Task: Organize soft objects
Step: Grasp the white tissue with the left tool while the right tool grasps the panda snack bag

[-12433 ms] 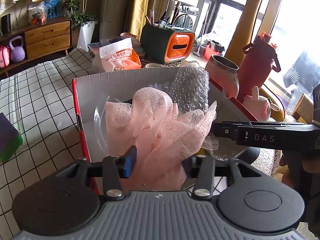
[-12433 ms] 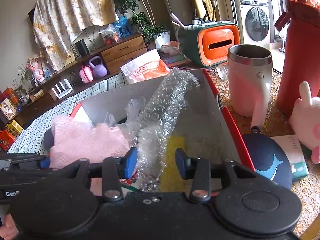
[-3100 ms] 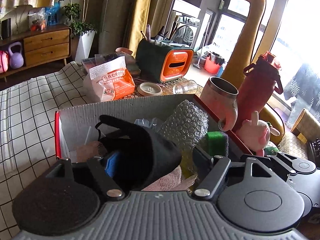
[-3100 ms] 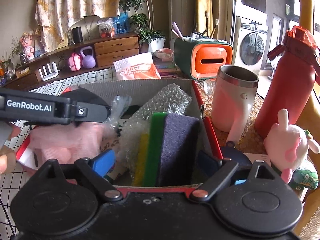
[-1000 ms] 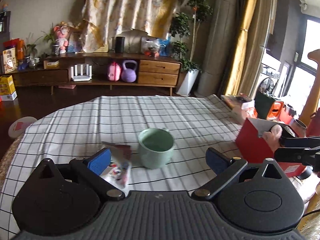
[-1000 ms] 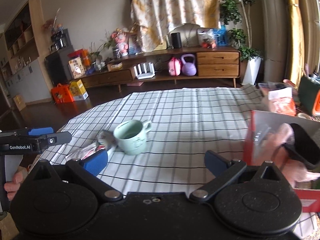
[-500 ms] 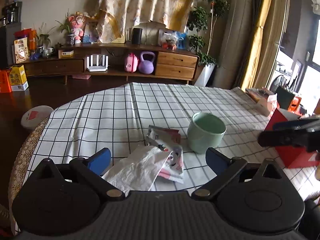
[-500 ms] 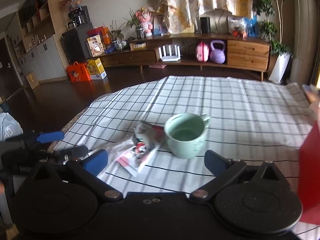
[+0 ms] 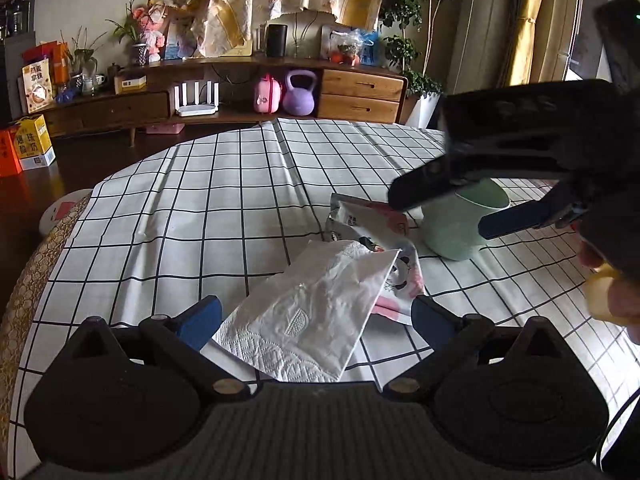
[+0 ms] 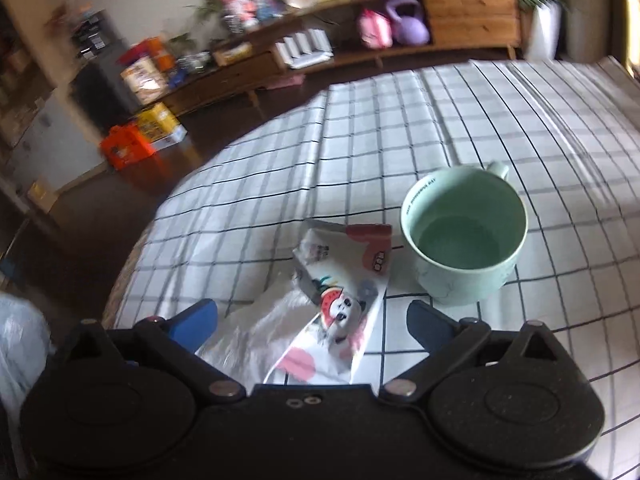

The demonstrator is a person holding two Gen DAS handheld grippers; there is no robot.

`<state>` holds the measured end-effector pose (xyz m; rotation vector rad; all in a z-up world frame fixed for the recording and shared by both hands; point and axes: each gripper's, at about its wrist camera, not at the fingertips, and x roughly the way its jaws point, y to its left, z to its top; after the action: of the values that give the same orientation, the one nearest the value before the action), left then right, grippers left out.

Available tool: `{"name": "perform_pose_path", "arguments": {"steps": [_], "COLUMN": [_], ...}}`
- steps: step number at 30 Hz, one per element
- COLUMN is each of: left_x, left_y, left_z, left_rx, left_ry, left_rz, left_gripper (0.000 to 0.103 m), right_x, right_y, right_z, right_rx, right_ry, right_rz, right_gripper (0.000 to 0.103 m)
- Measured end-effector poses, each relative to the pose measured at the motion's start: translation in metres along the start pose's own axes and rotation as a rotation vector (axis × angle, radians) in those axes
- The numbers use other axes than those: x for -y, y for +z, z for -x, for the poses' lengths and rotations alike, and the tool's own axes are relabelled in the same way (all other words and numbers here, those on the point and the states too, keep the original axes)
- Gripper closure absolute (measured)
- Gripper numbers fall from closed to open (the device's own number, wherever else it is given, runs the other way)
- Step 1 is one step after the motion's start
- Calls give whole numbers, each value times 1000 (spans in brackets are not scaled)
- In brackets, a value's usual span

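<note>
A white embossed paper napkin [image 9: 308, 316] lies flat on the checked tablecloth [image 9: 208, 216], its far corner overlapping a crumpled printed wrapper [image 9: 370, 232] with a cartoon panda on it. Both sit near the table's front edge, just left of a pale green mug [image 10: 464, 236], which stands upright and looks empty; the wrapper's far end reaches almost to its base.

The left gripper [image 9: 314, 316] hovers low over the napkin with its jaws spread wide, one blue pad on either side of the sheet, apparently lined up to close on it. The right gripper [image 10: 312, 318] comes in from above and to the right, also spread and holding nothing, the wrapper showing between its fingers. From the left wrist view its dark fingers cross in front of the mug. The right view is blurred, so the gripper seems to be in motion.

Since both tools aim at overlapping pieces, I'd guess one lift will drag the other, and the mug stands close enough to be knocked. Behind, a wooden sideboard [image 9: 360, 92] holds a purple kettlebell [image 9: 299, 94] and clutter, well apart from the work.
</note>
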<state>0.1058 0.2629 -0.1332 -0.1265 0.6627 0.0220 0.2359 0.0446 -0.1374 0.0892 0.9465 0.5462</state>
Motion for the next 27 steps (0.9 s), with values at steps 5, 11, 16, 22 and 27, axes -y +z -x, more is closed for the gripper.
{"name": "perform_pose_path", "arguments": {"steps": [5, 11, 16, 22, 27], "left_x": [-7, -13, -16, -22, -25], "left_y": [0, 0, 2, 1, -2], "left_z": [-10, -24, -33, -43, -44], "left_rx": [-6, -40, -53, -81, -81], "left_ry": [-24, -65, -79, -103, -97], "left_rz": [11, 7, 1, 11, 21], "left_gripper": [1, 1, 2, 2, 14], "right_x": [-2, 0, -3, -4, -5], "right_y": [10, 17, 19, 20, 18], "right_z": [-29, -56, -70, -84, -86], "right_rx": [-20, -31, -31, -67, -76], "right_ry": [-43, -113, -154, -186, -198], "right_rz": [-88, -190, -190, -172, -167], "right_gripper": [5, 7, 8, 12, 13]}}
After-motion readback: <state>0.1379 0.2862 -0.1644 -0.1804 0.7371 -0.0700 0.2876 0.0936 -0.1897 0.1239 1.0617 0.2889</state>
